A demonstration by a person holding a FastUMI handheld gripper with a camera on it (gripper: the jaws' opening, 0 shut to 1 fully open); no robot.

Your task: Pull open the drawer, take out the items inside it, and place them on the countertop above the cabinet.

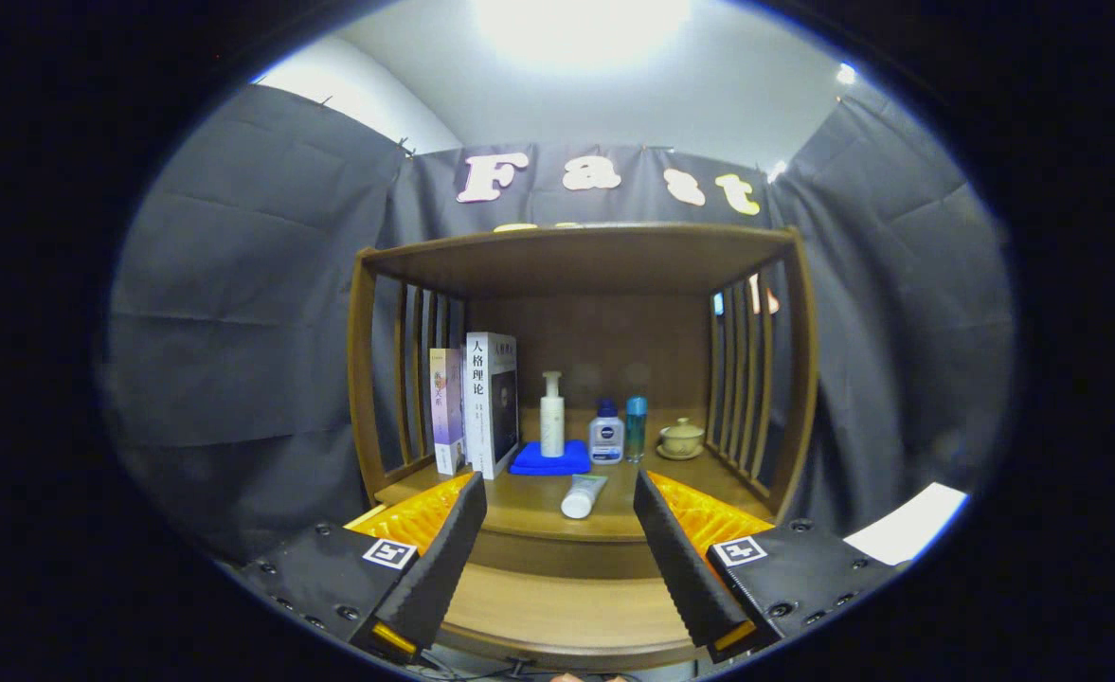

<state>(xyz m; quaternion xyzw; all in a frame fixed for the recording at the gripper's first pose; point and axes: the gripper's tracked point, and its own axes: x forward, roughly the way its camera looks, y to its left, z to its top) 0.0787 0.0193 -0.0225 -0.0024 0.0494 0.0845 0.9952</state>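
My gripper (557, 559) is open, its two fingers spread wide with nothing between them. It faces a brown wooden cabinet (581, 251) with slatted sides. The countertop (529, 507) lies just beyond the fingertips. A white tube (583, 495) lies on it near the front. Further back stand a white pump bottle (552, 414) on a blue cloth (549, 459), a small blue-capped bottle (606, 432) and a slim teal bottle (636, 428). Below the countertop, between the fingers, is the wooden drawer front (557, 606), which looks shut.
Two books (476, 405) stand upright at the back left of the countertop. A lidded ceramic cup on a saucer (681, 439) sits at the back right. Black cloth hangs all around the cabinet. A white sheet (908, 535) lies low to the right.
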